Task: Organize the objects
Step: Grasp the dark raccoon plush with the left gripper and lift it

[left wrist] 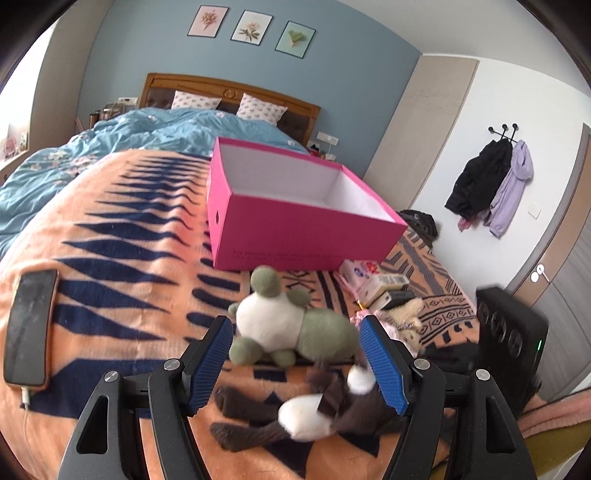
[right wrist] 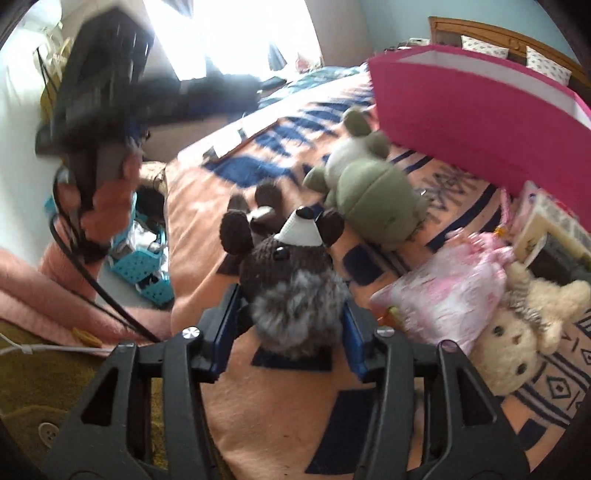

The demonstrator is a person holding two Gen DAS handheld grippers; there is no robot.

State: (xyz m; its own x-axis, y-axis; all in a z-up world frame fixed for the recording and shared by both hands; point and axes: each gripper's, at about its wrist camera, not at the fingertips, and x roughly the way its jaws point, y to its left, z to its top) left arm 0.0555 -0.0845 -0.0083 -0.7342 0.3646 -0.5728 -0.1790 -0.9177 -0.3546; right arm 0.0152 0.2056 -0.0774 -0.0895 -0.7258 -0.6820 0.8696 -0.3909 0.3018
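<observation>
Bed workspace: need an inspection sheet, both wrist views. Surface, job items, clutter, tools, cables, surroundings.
Surface: orange patterned blanket over the bed, blue quilt behind it.
Job's things: pink box open, nothing seen inside; green frog plush lying in front of it; brown raccoon plush nearer; cream plush and pink bag to the right.
Clutter: phone on the blanket; small packets beside the box.
Grippers: left tool open, above the plushes; right tool open, fingers either side of the raccoon, contact unclear.
Cables: white cable at the phone; black cable below the left hand.
Surroundings: three framed prints, coats on hooks, teal basket on the floor.
</observation>
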